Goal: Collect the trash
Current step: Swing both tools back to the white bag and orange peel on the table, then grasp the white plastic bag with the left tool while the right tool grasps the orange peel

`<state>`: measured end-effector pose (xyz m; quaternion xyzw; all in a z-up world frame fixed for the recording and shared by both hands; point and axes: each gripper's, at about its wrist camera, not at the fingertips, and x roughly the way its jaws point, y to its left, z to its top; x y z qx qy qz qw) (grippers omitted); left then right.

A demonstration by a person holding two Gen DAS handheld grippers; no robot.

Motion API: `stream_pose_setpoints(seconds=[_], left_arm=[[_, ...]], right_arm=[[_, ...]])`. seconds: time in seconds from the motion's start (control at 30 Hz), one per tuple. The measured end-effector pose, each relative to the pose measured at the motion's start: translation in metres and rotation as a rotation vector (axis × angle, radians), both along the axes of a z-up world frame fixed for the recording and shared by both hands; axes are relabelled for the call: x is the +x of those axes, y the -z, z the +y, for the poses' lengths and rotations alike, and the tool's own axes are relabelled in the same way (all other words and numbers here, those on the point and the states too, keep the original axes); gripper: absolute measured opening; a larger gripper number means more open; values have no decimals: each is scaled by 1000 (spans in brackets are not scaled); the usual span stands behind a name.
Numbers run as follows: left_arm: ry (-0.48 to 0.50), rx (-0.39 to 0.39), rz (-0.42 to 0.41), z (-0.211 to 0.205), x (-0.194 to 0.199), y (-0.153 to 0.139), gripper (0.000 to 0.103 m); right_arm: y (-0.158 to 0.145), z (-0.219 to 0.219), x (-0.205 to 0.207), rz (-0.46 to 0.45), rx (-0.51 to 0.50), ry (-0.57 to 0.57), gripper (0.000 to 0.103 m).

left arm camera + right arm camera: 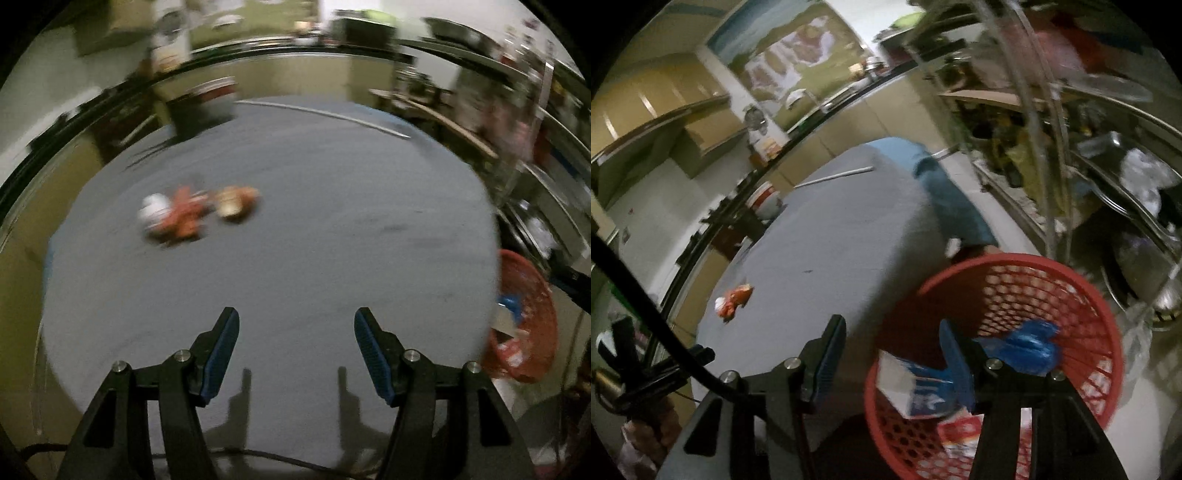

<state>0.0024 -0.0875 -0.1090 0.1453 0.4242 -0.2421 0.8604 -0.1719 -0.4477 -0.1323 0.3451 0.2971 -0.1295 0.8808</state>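
Observation:
A blurred clump of trash lies on the grey table [295,258]: a white and orange wrapper [170,216] and a tan crumpled piece [236,205] beside it. My left gripper [296,325] is open and empty, well short of the clump. The clump also shows in the right wrist view [733,297]. My right gripper [892,336] is open and empty above the rim of a red mesh basket [1071,291]. Inside the basket lie a blue crumpled bag [1027,347], a white and blue carton [916,387] and a red and white packet [960,432].
The red basket [535,314] stands off the table's right edge. A thin white rod [332,114] lies at the table's far edge. Metal racks with kitchenware [1108,166] stand to the right. A red and white bucket [762,201] sits beyond the table.

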Motion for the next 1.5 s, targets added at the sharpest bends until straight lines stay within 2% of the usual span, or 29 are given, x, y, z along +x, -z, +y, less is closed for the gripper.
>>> stream_pose_setpoints(seconds=[0.27,0.47,0.8,0.97,1.23,1.5], left_arm=[[-169,-21,-23,66,31,-1,66],[-223,-36,-31,90,52,-3,66],[-278,-126,64,109,114,-2,69],[-320,-166,118,111,148,1,69],[-348,-240,211,103,204,8,69],[-360,-330,322,92,239,21,69]], right_arm=[[-21,48,53,-26,-44,-155,57],[-36,90,103,-42,-65,-289,56],[-38,156,210,7,-49,-471,56],[-26,176,259,43,-23,-501,56],[-7,204,332,112,-49,-512,56],[11,215,374,156,-46,-472,56]])
